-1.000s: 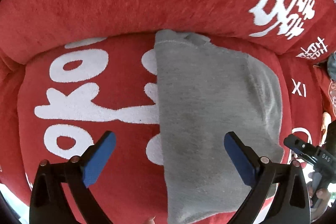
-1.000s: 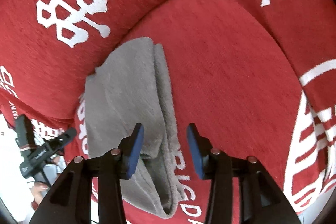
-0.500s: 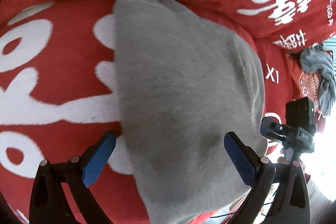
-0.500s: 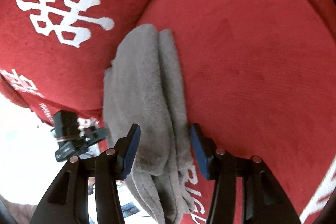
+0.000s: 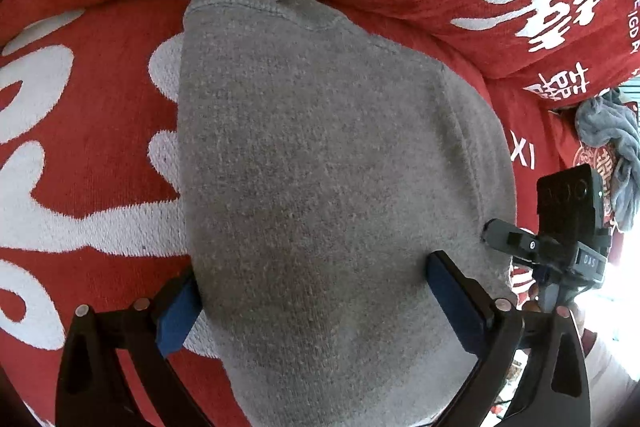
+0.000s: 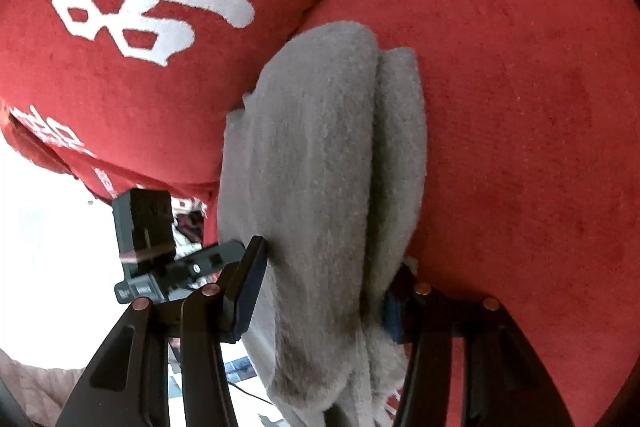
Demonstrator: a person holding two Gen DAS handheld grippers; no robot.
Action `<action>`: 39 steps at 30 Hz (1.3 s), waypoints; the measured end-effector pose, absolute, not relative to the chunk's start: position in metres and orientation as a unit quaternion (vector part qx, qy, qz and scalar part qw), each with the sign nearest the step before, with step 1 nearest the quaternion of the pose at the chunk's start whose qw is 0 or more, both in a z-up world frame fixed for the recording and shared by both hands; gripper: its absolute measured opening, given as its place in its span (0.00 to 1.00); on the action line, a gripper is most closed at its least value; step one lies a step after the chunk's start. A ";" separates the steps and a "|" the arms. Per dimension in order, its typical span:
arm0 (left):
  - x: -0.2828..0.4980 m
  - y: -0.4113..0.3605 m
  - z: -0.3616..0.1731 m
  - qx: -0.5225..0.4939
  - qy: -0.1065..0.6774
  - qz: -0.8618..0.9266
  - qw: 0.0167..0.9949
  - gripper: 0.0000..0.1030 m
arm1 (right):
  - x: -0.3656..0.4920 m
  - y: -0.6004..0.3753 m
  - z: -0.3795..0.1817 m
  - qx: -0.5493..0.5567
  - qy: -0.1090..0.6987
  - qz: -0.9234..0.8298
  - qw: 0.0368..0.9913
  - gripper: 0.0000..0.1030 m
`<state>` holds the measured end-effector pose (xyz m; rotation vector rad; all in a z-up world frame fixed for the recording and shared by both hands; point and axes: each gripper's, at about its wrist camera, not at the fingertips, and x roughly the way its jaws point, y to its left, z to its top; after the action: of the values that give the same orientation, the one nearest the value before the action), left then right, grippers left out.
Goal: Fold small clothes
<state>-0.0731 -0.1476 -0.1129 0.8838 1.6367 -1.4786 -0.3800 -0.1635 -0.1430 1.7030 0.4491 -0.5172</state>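
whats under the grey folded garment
The grey folded garment lies on a red cushion with large white lettering. The letters run under its left edge; how far they go on beneath is covered.

Daylight is bright and even. In the right wrist view glare bleaches the area at eight o'clock to white; in the left wrist view it flares at four o'clock. Both fisheye frames bow strongly toward black corners. Focus is sharp, shadows soft.
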 end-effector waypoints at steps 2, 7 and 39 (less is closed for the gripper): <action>-0.075 -0.146 -0.110 0.344 0.632 -0.577 0.387 0.88 | -0.379 -0.160 -0.146 0.745 0.200 -0.233 0.593 0.32; -0.068 -0.139 -0.093 0.328 0.618 -0.599 0.389 0.54 | -0.372 -0.148 -0.130 0.754 0.164 -0.239 0.590 0.27; 0.080 -0.002 -0.034 0.319 0.612 -0.578 0.435 0.50 | -0.199 -0.048 -0.074 0.757 0.185 -0.175 0.601 0.27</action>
<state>0.0799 -0.0016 -0.0341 0.7937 1.5239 -1.4389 -0.1989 -0.0479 -0.0745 1.7548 0.4277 -0.4063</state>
